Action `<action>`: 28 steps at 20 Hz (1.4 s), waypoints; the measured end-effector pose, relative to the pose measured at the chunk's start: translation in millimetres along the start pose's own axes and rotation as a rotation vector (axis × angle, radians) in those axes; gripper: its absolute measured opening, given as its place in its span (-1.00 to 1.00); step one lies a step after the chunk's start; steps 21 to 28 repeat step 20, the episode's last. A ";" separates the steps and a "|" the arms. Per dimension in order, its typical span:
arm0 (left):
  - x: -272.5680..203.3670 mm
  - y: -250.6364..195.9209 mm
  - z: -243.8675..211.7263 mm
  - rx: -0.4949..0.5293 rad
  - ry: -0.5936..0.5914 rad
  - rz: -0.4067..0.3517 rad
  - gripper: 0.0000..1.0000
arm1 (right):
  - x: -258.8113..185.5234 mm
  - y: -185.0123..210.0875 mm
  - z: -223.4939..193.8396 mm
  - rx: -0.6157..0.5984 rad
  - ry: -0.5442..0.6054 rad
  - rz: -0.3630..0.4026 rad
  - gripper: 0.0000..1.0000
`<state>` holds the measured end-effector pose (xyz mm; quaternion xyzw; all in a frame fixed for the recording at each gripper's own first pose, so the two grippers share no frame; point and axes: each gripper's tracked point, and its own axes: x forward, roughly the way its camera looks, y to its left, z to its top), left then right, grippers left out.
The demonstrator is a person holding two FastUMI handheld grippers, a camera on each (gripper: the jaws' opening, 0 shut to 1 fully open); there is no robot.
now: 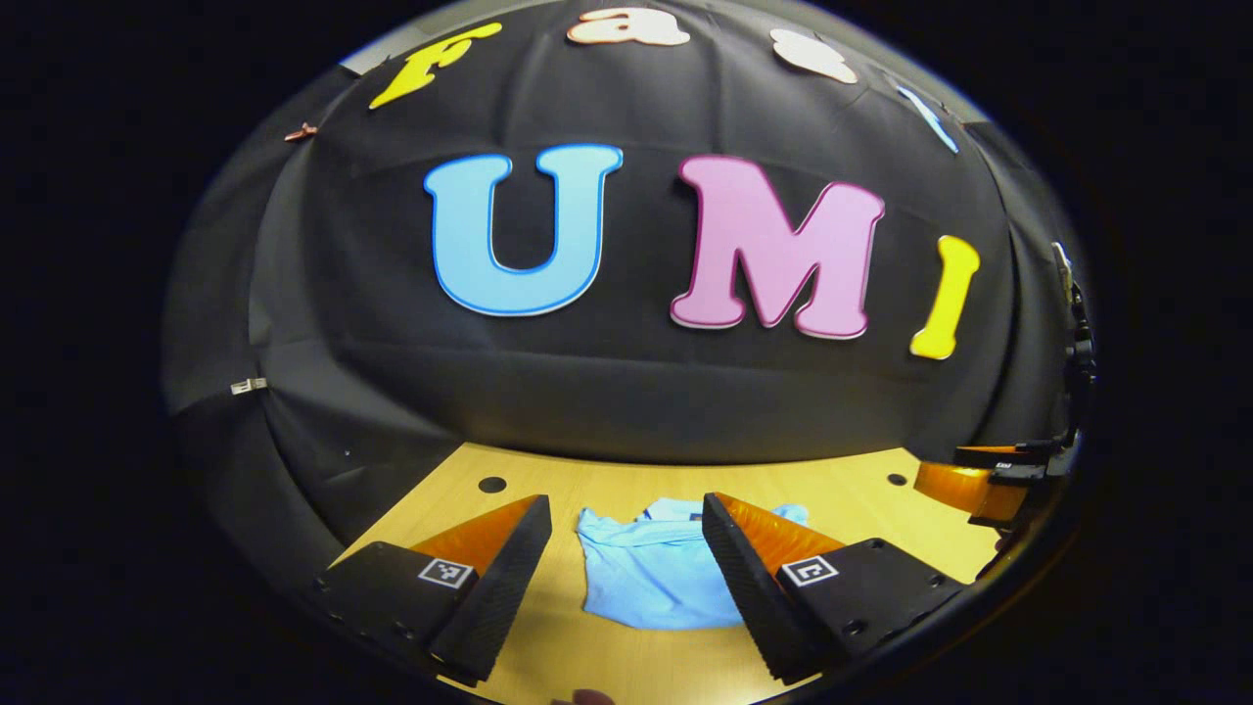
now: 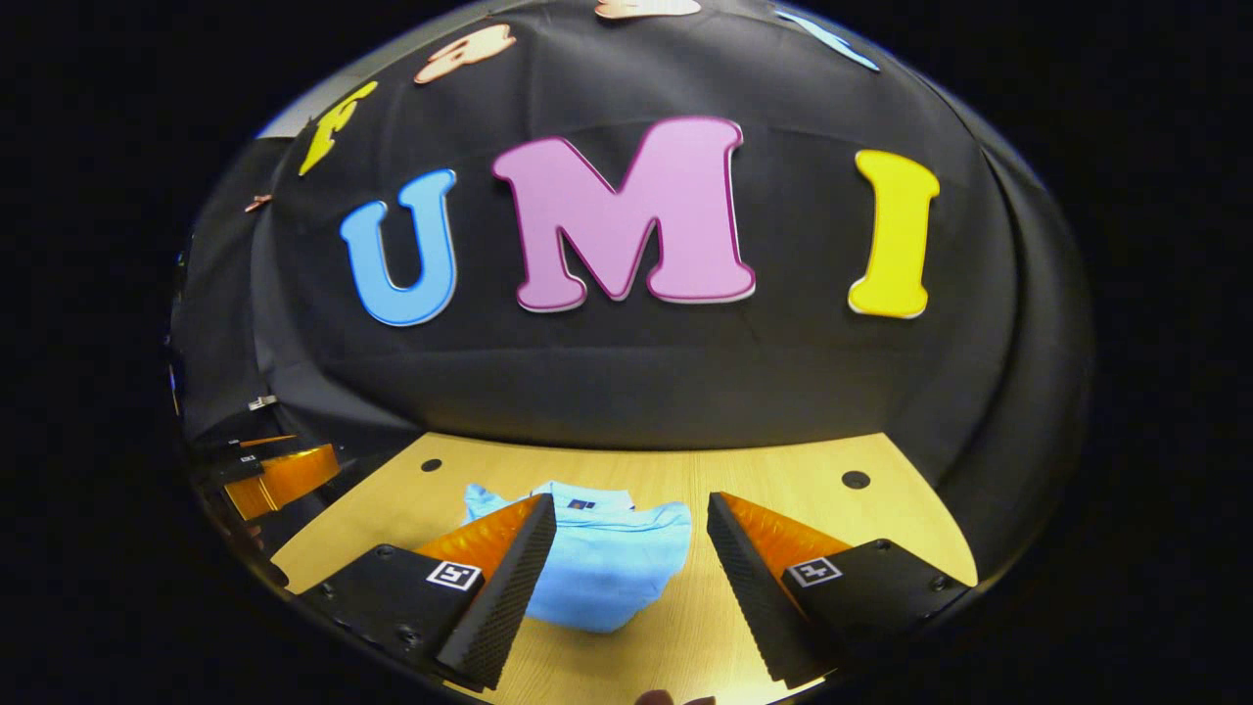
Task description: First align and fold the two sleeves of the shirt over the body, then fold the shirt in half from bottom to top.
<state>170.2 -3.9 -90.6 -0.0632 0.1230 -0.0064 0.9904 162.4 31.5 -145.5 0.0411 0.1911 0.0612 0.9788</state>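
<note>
A light blue shirt (image 1: 658, 573) lies folded into a small bundle on the wooden table (image 1: 607, 490), its collar toward the back wall. My left gripper (image 1: 626, 558) hangs open above the table, the shirt showing between its fingers and partly hidden behind the right finger. In the right gripper view the same shirt (image 2: 607, 558) lies ahead and a little left, partly behind the left finger. My right gripper (image 2: 631, 553) is open and holds nothing. The right gripper also shows at the far right edge of the left gripper view (image 1: 989, 485), the left gripper at the left edge of the right gripper view (image 2: 269, 475).
The table (image 2: 783, 480) has small dark holes (image 1: 491, 485) (image 2: 856, 480) near its back corners. Black cloth walls close off the back and both sides just behind the table's far edge.
</note>
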 end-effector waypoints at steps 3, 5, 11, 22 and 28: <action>-59.5 -1.4 10.7 0.016 -0.037 -0.006 0.96 | -49.7 17.2 19.2 -0.005 -0.060 0.029 0.94; -91.4 -2.0 15.6 0.012 -0.054 -0.011 0.96 | -80.0 25.4 25.2 0.002 -0.081 0.046 0.94; -153.9 3.4 21.3 0.000 -0.071 -0.030 0.96 | -152.6 38.3 25.0 -0.022 -0.122 0.068 0.94; -189.6 -3.0 2.7 0.031 -0.041 -0.077 0.96 | -191.2 35.4 18.4 -0.029 -0.133 0.040 0.94; -189.6 -3.0 2.7 0.031 -0.041 -0.077 0.96 | -191.2 35.4 18.4 -0.029 -0.133 0.040 0.94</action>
